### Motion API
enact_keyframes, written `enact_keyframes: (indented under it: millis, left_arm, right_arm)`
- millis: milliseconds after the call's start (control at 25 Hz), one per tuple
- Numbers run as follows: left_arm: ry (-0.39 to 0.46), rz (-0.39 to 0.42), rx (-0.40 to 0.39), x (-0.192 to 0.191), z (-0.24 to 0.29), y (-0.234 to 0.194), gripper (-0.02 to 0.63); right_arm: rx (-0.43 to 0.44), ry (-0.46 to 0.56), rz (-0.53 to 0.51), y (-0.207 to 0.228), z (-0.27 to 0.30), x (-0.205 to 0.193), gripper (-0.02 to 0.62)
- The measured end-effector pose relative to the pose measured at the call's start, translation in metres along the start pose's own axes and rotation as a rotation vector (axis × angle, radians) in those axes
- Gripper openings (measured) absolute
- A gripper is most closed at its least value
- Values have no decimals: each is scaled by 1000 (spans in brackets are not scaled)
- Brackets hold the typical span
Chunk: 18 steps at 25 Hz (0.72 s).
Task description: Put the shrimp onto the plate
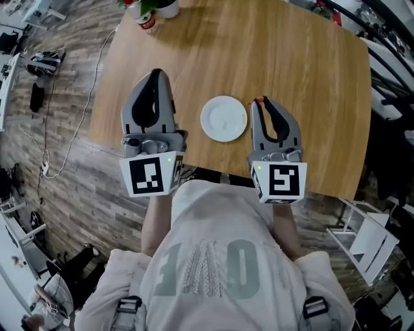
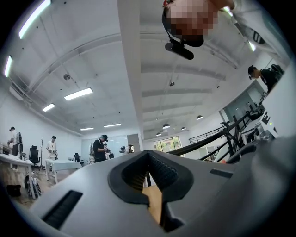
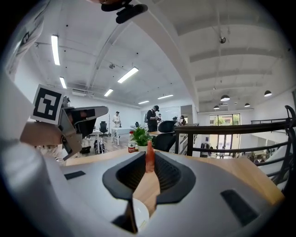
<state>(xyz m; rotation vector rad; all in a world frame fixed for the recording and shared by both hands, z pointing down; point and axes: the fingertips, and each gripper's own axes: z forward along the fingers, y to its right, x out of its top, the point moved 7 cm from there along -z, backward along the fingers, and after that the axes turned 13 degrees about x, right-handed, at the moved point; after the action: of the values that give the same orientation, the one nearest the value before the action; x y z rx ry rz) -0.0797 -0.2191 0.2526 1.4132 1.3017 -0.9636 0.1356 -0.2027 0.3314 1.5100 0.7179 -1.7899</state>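
Note:
A white round plate [image 1: 224, 118] lies empty on the wooden table [image 1: 310, 77], between my two grippers. My right gripper [image 1: 261, 103] is just right of the plate, shut on a small orange shrimp [image 1: 260, 101] at its tips. In the right gripper view the shrimp [image 3: 150, 159] stands upright between the dark pads, and the plate's rim [image 3: 140, 215] shows below the jaws. My left gripper [image 1: 157, 72] is left of the plate, over the table, its jaws closed together with nothing held. In the left gripper view the left gripper [image 2: 148, 155] points up toward the ceiling.
A red can [image 1: 147, 22] and a white pot with a plant [image 1: 165, 6] stand at the table's far left corner. The table's near edge runs just under both grippers. A cable [image 1: 71, 139] lies on the floor at left. A white chair [image 1: 365, 239] stands at lower right.

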Motion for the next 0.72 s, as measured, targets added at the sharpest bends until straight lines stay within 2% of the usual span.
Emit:
enact_keyframes:
  millis: [280,480,720]
  left_arm:
    - [11,-4,-68,-3,37,3,9]
    - [-4,-26,-105,-11,43,6,9]
    - [-27,-24,-120,-25,43,-3,9]
  right_arm:
    - [-10,2,-23,7,18,9,64]
    - [50,-17,-37,2,34,5,64]
    - [138,-103,-47,-12,62,-18,64]
